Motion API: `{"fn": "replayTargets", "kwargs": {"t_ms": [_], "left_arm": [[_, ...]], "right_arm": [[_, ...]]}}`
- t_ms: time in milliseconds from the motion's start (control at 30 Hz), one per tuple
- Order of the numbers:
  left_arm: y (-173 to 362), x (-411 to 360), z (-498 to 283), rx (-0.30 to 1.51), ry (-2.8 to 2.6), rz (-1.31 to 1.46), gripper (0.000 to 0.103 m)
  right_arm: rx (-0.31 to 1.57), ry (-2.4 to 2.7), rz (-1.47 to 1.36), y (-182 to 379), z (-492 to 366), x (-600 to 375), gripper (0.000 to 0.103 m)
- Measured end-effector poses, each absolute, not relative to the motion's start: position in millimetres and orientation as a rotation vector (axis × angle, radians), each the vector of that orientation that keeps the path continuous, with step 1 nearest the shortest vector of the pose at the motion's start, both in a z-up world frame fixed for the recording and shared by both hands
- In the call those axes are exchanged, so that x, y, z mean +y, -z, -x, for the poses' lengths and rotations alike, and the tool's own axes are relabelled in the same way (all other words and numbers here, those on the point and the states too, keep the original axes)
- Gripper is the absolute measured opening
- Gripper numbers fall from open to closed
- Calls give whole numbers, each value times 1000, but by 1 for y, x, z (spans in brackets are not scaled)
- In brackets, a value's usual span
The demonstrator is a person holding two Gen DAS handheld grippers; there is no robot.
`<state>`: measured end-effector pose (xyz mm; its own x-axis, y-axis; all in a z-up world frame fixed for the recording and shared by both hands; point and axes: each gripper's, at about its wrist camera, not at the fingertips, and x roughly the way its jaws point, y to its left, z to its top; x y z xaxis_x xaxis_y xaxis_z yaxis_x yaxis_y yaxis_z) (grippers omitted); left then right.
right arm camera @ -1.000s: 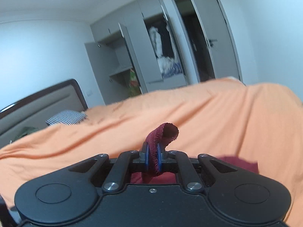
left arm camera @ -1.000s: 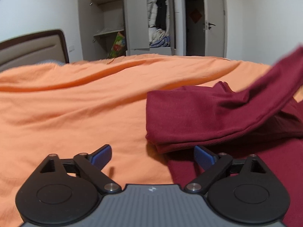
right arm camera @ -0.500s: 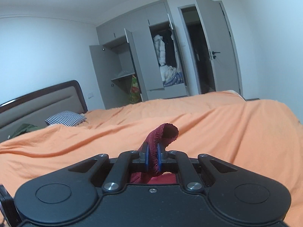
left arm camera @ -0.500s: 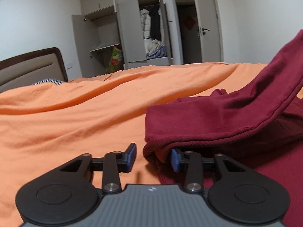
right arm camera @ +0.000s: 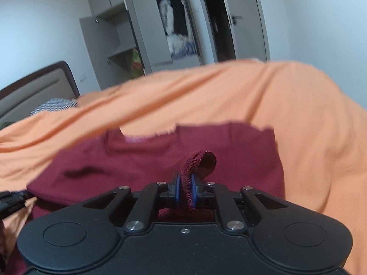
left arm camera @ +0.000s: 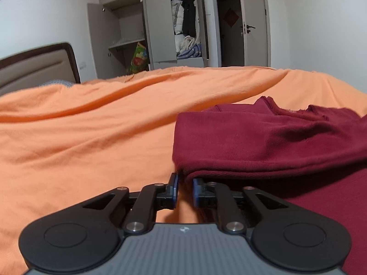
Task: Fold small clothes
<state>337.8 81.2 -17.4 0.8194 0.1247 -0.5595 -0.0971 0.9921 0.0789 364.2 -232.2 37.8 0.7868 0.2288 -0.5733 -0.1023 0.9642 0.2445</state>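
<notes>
the left gripper (left arm camera: 182, 189) sits low in the centre of the left wrist view, its blue-padded fingers (left arm camera: 173, 183) drawn nearly together with only a thin slit between them. the folded corner of the dark red garment (left arm camera: 263, 142) hangs right at the tips, but whether any cloth is actually caught in the slit cannot be told; orange sheet shows through the lower part of the gap. the right gripper (right arm camera: 184, 189), centre bottom of the right wrist view, is clamped on a stitched hem of the same garment (right arm camera: 160, 160), which stands up between the pads and curls over to the right.

half a second ago the left fingers were clearly apart, straddling the fold; now they have closed in on it. the raised band of red cloth that ran up to the right edge of the left view has come down, and the garment lies in a flatter fold across the right half. in the right view the garment, barely seen before, now fills the middle of the frame, spread on the orange bedsheet (right arm camera: 309, 114).

both tools point level across the bed toward the open wardrobe (left arm camera: 160, 27) at upper centre, the left one low over the sheet. the right view is tilted and motion-blurred. a black part of the other tool shows at its left edge.
</notes>
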Motion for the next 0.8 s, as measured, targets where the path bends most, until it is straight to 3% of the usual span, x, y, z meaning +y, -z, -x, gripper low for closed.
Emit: {"fn": "replayTargets", "kwargs": {"t_ms": [67,133,200,267,333,400,467,633,800], "left_arm": [[16,89,-330,619,-114,-4,30],[16,96,-319,628,-122,38,60],[13,103,-309,624,-146,75,74],[7,106,-305,607,-158,98,79],[4,108,-312,591,-174,117,95],[0,109,-323,580,-197,140,96],[2,108,-337,580,-202,166,96],[23,110,-366,676,-280,164,94],[32,111,-361,655,-300,175,89]], "right_arm": [[659,-163,-206,-31,-360,-235,23],[660,-145,-190,-29,-356,-235,32],[648,-128,-168,-32,-354,-236,60],[623,-113,-138,-34,-351,-235,73],[608,-97,-104,-37,-356,-233,83],[584,-75,-64,-37,-357,-228,96],[559,-53,-18,-35,-361,-221,101],[590,89,123,-11,-372,-211,101],[610,153,92,2,-374,-224,102]]}}
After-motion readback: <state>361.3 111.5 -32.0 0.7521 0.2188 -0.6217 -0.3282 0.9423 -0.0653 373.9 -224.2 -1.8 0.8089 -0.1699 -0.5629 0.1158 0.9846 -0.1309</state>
